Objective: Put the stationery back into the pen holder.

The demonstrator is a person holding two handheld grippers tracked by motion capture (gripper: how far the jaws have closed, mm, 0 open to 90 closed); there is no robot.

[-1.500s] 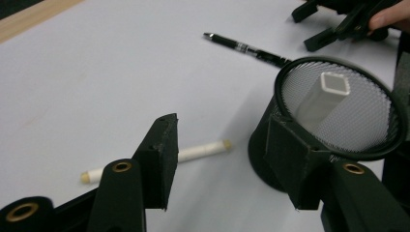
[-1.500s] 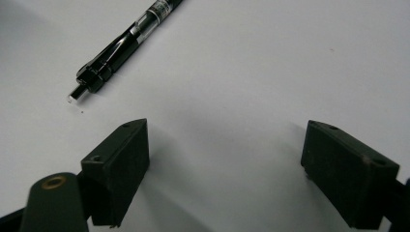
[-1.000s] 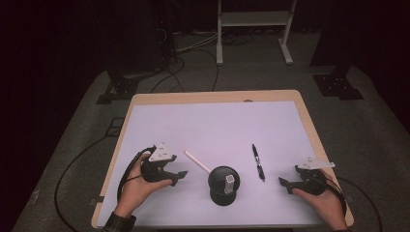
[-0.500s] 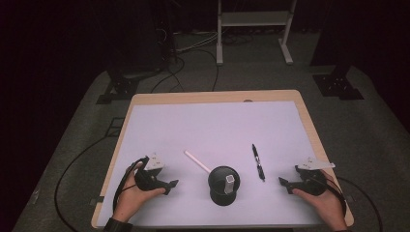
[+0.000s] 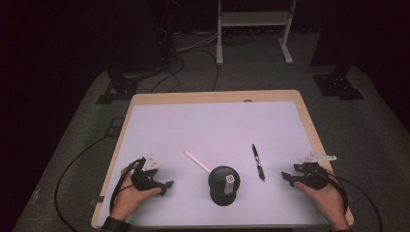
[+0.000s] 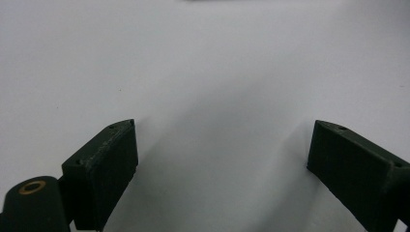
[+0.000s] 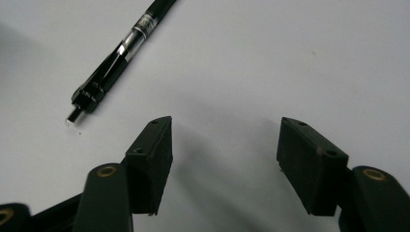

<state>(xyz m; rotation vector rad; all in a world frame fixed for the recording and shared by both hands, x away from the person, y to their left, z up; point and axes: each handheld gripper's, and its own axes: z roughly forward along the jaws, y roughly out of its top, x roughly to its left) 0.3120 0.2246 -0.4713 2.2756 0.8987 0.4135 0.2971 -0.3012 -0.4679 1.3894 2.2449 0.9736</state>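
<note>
Your left gripper (image 5: 167, 186) sits low on the table (image 5: 212, 121), near the front left corner. Your left hand (image 5: 133, 191) is wrapped around it. Its jaws point toward the middle of the table. In the left gripper view the two jaws stand wide apart, with only bare white table between them. It is let go and holds nothing.

Your right gripper (image 5: 285, 178) is near the front right corner, with your right hand (image 5: 321, 193) behind it. Its jaws point left, toward the pen (image 5: 257, 162). In the right gripper view the jaws are spread apart too, and nothing is between them. The pen (image 7: 121, 50) lies flat on the table just past the left jaw, not touching it.

In the high view the pen lies close to the front edge, a little right of the middle, pointing from back to front.

A round black cup (image 5: 224, 183) stands near the middle of the front edge, between your two grippers. Something small and grey is inside it. I cannot tell what it is.

A thin white stick (image 5: 197, 161) lies flat just beside the cup, toward the back left.
</note>
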